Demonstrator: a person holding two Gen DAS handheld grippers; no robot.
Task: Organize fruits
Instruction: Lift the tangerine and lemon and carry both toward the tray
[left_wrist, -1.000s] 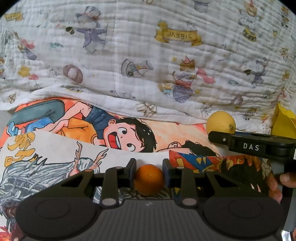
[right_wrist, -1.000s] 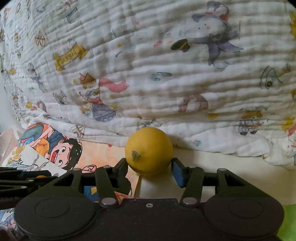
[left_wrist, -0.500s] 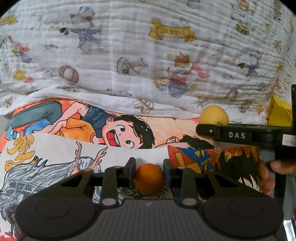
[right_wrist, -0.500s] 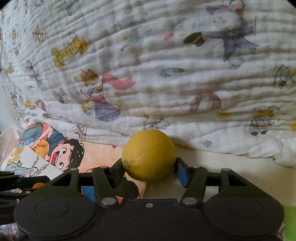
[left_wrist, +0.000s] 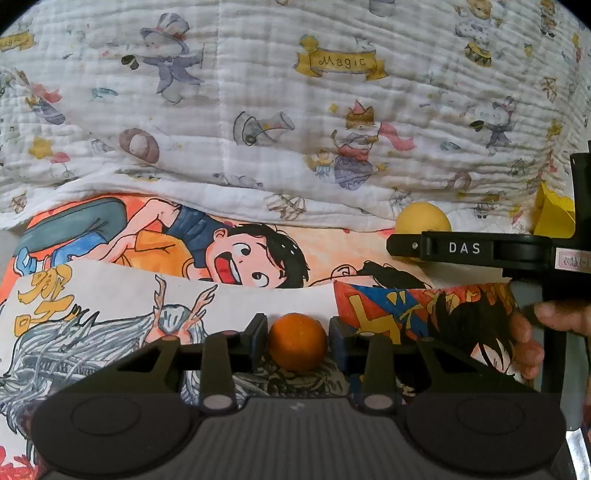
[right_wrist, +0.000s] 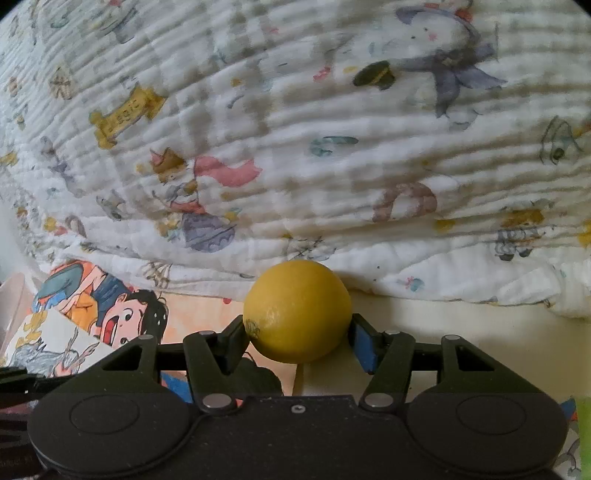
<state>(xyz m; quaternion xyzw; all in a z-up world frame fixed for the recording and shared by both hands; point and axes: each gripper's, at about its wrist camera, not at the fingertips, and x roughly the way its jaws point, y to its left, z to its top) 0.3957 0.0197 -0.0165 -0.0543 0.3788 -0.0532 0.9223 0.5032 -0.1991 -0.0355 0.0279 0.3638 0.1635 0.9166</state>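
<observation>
A small orange (left_wrist: 297, 345) rests on a drawn paper sheet (left_wrist: 110, 295) between the fingertips of my left gripper (left_wrist: 297, 332). The jaws are opening, and a thin gap shows on each side of the fruit. A yellow lemon (right_wrist: 297, 306) lies on the cream surface against the blanket's edge, and my right gripper (right_wrist: 297, 332) has both pads against its sides. In the left wrist view the same lemon (left_wrist: 423, 218) peeks out behind one black finger (left_wrist: 461, 248) of the right gripper, to the right of the orange and farther back.
A white quilted blanket (left_wrist: 258, 92) with cartoon prints rises like a wall behind everything. Colourful cartoon drawings (left_wrist: 240, 254) cover the surface. A person's hand (left_wrist: 524, 343) holds the right gripper's handle. A yellow object (left_wrist: 554, 218) sits far right; a green edge (right_wrist: 583, 424) shows low right.
The left fingers have spread slightly off the orange, which stays on the paper. The right gripper widened and pushed forward, so the lemon now sits deeper between its fingers.
</observation>
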